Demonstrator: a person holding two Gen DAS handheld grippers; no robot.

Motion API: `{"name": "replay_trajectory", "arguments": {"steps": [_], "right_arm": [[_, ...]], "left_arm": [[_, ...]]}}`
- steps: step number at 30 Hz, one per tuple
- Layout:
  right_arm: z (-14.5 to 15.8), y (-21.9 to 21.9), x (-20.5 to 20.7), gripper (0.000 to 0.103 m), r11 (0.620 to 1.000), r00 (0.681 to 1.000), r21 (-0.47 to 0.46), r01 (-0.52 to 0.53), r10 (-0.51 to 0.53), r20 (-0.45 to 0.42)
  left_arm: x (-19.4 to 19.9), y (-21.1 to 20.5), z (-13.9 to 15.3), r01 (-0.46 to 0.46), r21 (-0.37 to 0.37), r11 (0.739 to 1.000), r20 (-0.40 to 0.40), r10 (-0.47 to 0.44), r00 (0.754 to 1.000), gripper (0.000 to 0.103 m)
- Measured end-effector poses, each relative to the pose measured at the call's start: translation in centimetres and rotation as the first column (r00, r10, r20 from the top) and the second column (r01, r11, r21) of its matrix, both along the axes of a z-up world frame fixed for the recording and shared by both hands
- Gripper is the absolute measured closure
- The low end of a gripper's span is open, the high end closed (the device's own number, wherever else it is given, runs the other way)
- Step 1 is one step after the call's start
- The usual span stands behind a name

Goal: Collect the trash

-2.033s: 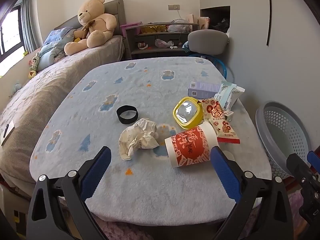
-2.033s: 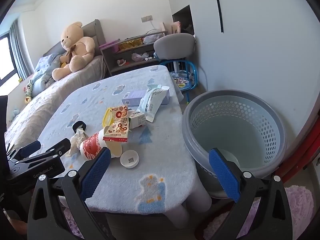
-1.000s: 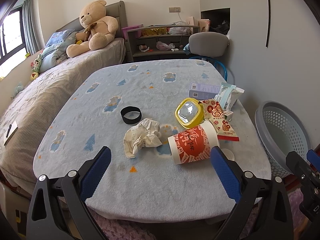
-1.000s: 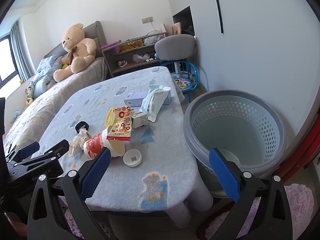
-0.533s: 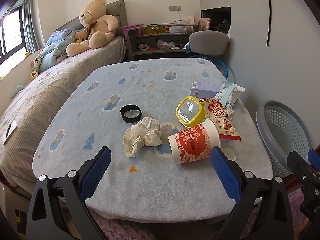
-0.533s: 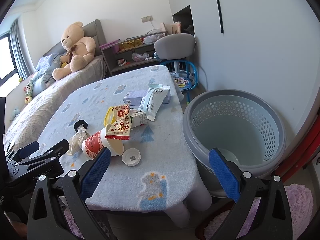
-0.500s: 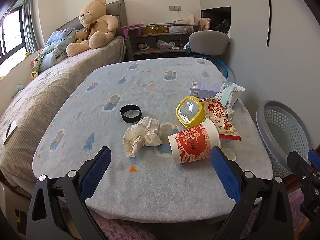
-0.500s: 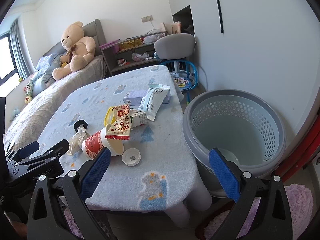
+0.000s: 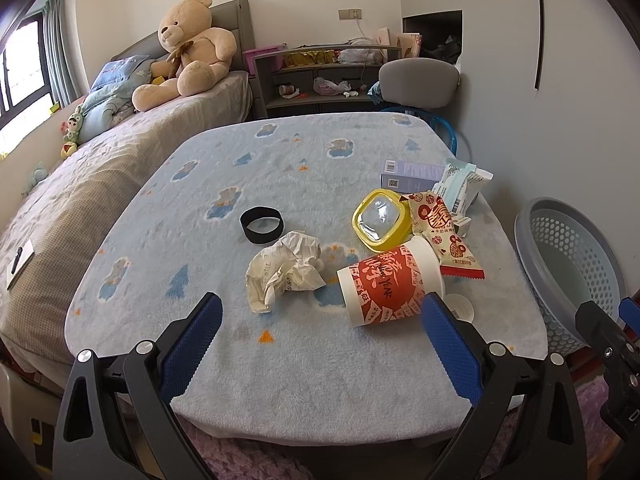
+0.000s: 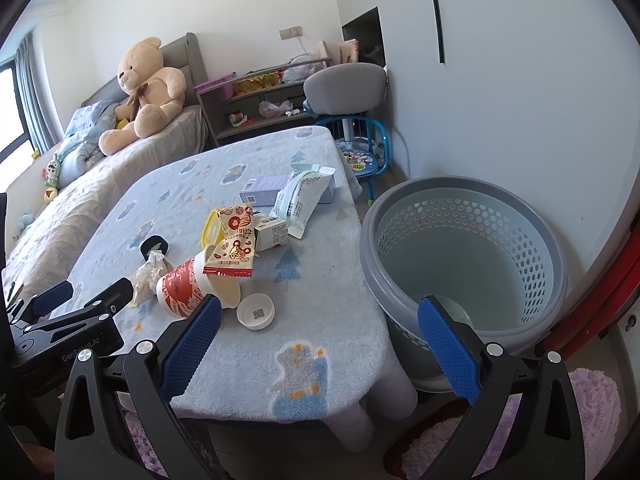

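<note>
Though near left gripper (image 9: 322, 322), cup (image 9: 390, 283) ungrasped

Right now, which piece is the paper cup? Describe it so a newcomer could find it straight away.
Start at the table with the blue fleece cover and go to the litter at its end nearest the grey basket. The cup lies on its side next to crumpled paper, below a yellow lid. It alone is a white cylinder with a red printed band.
</note>
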State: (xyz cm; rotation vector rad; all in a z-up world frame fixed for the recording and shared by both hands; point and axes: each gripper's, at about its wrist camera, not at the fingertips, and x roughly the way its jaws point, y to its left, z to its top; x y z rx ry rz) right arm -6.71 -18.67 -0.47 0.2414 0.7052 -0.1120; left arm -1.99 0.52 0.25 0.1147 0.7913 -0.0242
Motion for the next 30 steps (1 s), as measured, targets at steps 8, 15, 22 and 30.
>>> {"name": "replay_trajectory", "arguments": {"steps": [8,15,22,30], "right_arm": [[-0.2,0.2,0.5,0.006,0.999,0.999,-0.031,0.011,-0.012,-0.036],[-0.4,0.4,0.7,0.006,0.999,0.998,-0.038,0.011,-0.013,-0.054],[-0.7,0.5,0.9,0.006,0.999,0.998,-0.038,0.004,-0.007,-0.063],[-1.6,0.8,1.4,0.007,0.999,0.997,-0.013,-0.037,0.036,-0.075]], "left_arm": [[0.0,0.0,0.0,0.000,0.000,1.000,0.000,0.000,1.000,0.008],[0.1,0.0,-0.2,0.000,-0.002,1.000,-0.004,0.000,1.000,0.008],[0.5,0.8,-0.7,-0.005,-0.022,1.000,-0.026,0.005,1.000,0.008],[1.4,2.6,-1.3,-0.052,-0.019,0.998,-0.042,0.051,0.998,0.008]]}}
